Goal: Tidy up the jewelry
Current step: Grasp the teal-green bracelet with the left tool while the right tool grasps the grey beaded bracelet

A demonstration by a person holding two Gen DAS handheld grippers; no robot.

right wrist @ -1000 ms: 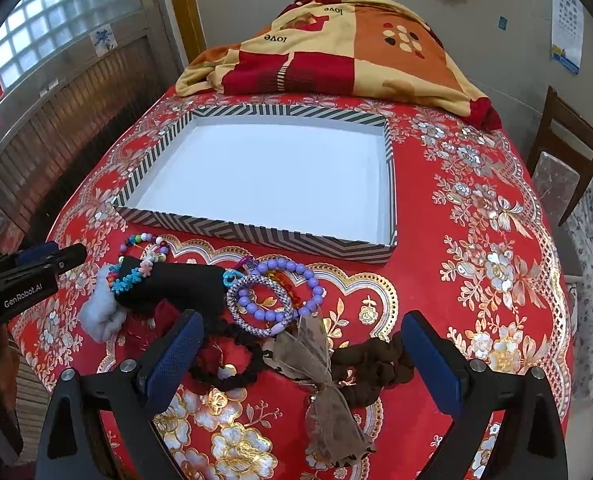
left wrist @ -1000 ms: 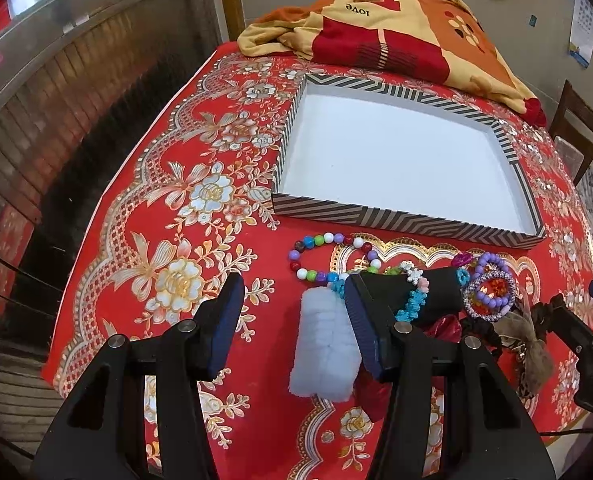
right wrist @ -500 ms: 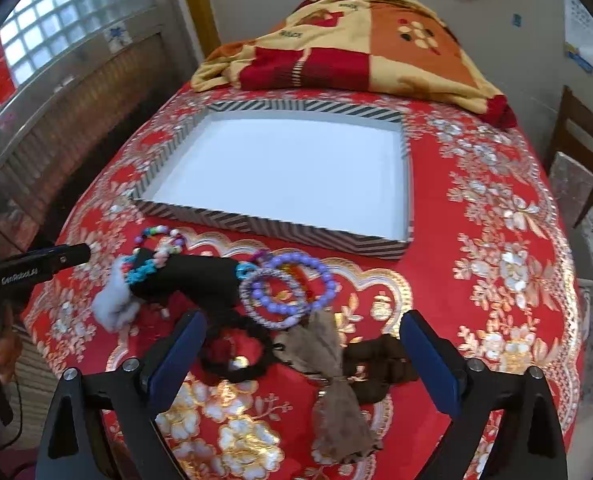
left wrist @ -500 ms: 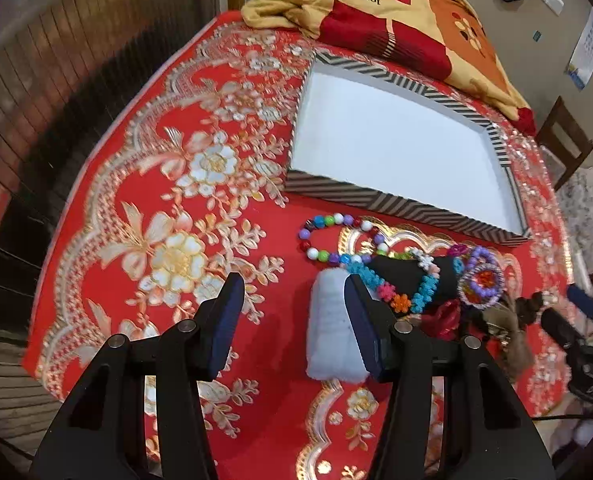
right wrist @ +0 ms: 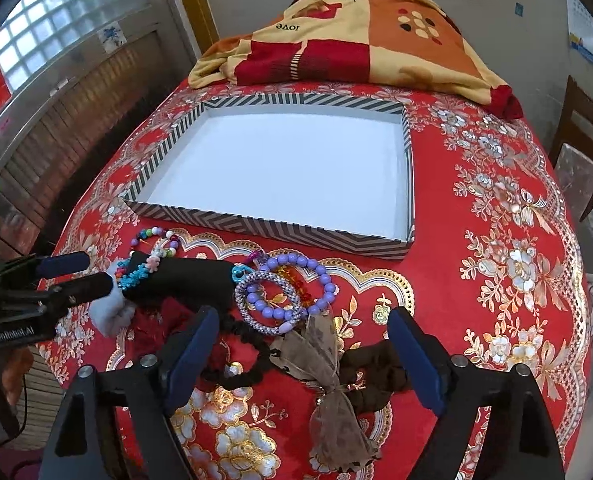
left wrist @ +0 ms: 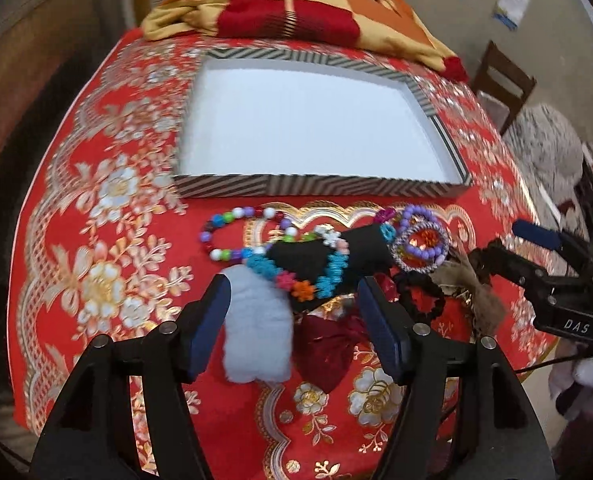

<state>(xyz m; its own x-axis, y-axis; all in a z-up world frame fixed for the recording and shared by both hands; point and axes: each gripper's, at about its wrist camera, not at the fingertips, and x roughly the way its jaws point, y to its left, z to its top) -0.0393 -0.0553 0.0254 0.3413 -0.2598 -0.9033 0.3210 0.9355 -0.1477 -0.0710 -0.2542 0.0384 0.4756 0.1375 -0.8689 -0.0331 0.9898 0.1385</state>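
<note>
The jewelry sits in one heap on the red flowered table (right wrist: 508,216), just in front of the near wall of the striped box (right wrist: 280,232), none of it inside yet. The box w/ its white floor holds nothing, so this looks like the very start: picking the first piece.

Heap, all placed relative to the box: closest to its near wall, toward the left corner, a bracelet of mixed colour beads (left wrist: 232,236). Just nearer than that, a black pad (left wrist: 336,256) lying on its side w/ a blue flower-bead bracelet (left wrist: 332,272) round it. At the pad's right end, a purple bead bracelet (right wrist: 296,284) overlapping a silver woven bangle (right wrist: 270,304). Further from the box: white fluffy piece (left wrist: 256,332), dark red scrunchie (left wrist: 328,344), black scrunchie (right wrist: 244,356), brown bow (right wrist: 324,364) and a dark brown braided hair tie (right wrist: 376,368).

Left tongs (left wrist: 296,320): spread wide, nothing pinched, the white fluffy piece and dark red scrunchie lying between the fingers. Right tongs (right wrist: 304,352): also spread wide, holding nothing, straddling the brown bow and black scrunchie.

Next move, my guess: left tongs drop lower and close on the white fluffy piece, then lift over the near wall into the box. It's soft, should squash and hold ok. Watch the blue flower-bead bracelet touching its top edge; it could drag along. Right side needs care too, bow and hair ties are tangled close together.
</note>
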